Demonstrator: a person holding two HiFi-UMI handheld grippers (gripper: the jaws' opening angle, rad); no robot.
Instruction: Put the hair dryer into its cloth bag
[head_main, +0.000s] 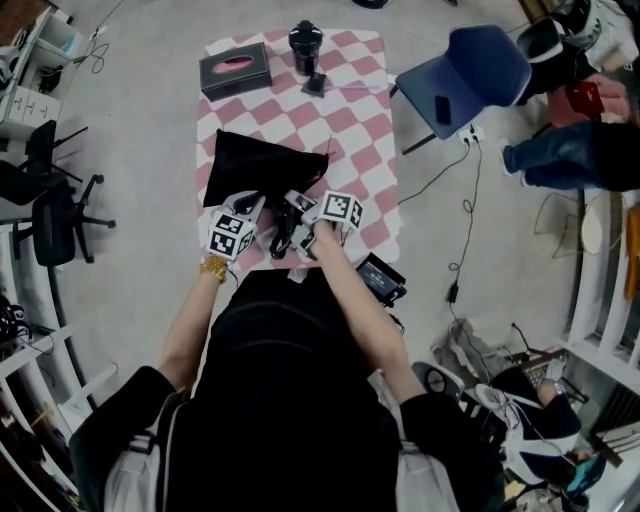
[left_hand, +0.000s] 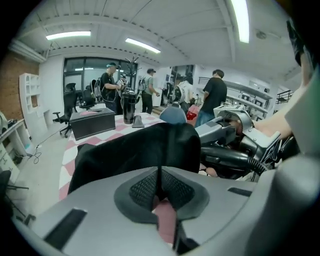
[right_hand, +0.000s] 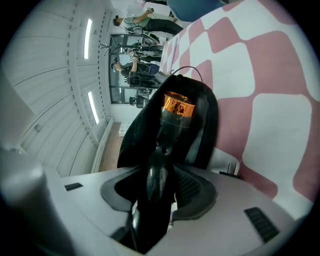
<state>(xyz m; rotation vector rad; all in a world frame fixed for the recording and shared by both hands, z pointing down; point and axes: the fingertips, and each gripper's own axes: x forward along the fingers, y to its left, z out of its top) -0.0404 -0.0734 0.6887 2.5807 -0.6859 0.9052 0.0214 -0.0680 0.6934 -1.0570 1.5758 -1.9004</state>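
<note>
The black cloth bag lies on the checkered table. My left gripper is at its near left corner. In the left gripper view the pads stand almost together, with the dark edge of the bag at their tips. My right gripper is shut on the handle of the black hair dryer. In the right gripper view the hair dryer points its copper-ringed head into the open mouth of the bag. The left gripper view shows the hair dryer just right of the bag.
A dark tissue box, a black upright appliance and a small black part stand at the table's far end. A blue chair is on the right and a black office chair on the left. Cables lie on the floor.
</note>
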